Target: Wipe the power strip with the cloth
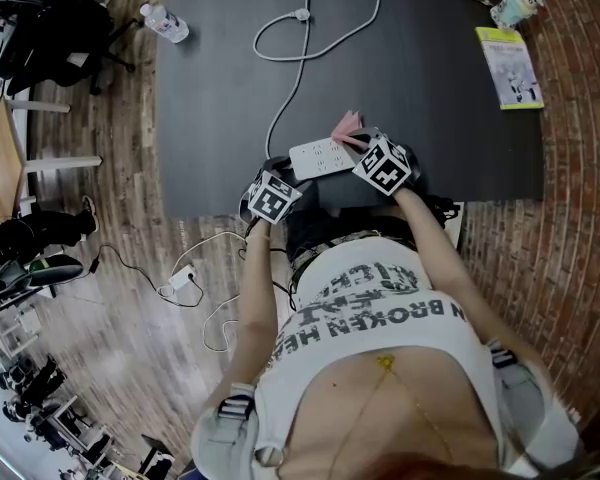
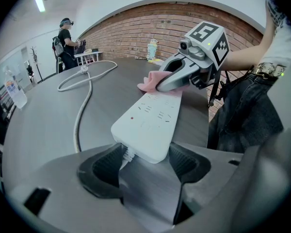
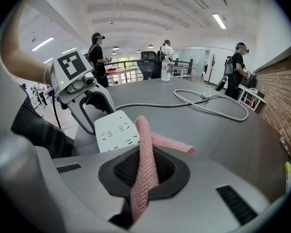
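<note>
The power strip (image 1: 317,156) lies at the near edge of the dark table (image 1: 430,98), its left, cable end clamped between the left gripper's (image 2: 145,161) jaws. The right gripper (image 3: 145,171) is closed on the pink cloth (image 3: 144,149), held low at the strip's right end. Wiping looks barely begun, with most of the socket face left to do. Both forearms reach forward, close together.

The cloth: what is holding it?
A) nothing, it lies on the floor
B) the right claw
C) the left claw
B: the right claw is shut on the pink cloth, while the left claw grips the power strip.
</note>
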### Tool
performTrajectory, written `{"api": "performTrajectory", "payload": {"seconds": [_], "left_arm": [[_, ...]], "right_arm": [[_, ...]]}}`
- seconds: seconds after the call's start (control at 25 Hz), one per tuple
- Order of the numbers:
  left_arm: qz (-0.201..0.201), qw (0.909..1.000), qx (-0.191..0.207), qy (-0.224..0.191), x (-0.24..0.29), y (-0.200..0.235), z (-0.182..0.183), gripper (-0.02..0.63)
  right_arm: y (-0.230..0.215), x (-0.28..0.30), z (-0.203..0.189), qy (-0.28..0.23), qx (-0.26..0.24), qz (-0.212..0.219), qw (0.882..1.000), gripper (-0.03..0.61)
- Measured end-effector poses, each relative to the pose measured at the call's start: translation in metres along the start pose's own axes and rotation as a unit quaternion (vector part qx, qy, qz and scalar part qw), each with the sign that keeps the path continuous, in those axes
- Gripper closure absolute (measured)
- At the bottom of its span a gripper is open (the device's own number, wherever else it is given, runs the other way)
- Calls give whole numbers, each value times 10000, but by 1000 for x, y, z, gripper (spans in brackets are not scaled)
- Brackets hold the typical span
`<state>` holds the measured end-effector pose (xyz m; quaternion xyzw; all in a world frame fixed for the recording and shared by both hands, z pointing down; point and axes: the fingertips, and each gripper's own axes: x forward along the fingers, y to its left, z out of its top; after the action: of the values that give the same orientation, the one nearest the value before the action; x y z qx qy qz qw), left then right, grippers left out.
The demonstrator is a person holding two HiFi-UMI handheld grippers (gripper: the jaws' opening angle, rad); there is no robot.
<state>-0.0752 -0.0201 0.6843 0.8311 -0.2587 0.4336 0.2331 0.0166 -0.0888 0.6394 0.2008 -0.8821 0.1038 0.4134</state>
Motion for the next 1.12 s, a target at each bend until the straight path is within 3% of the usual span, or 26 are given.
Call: {"api": "performTrajectory", "payload": {"seconds": [1.12], "left_arm": [[104,9999,53,76,-5,-2,6,324]], "right_arm": [[-31,-26,-33,-27,495,-393,9980,561]]}}
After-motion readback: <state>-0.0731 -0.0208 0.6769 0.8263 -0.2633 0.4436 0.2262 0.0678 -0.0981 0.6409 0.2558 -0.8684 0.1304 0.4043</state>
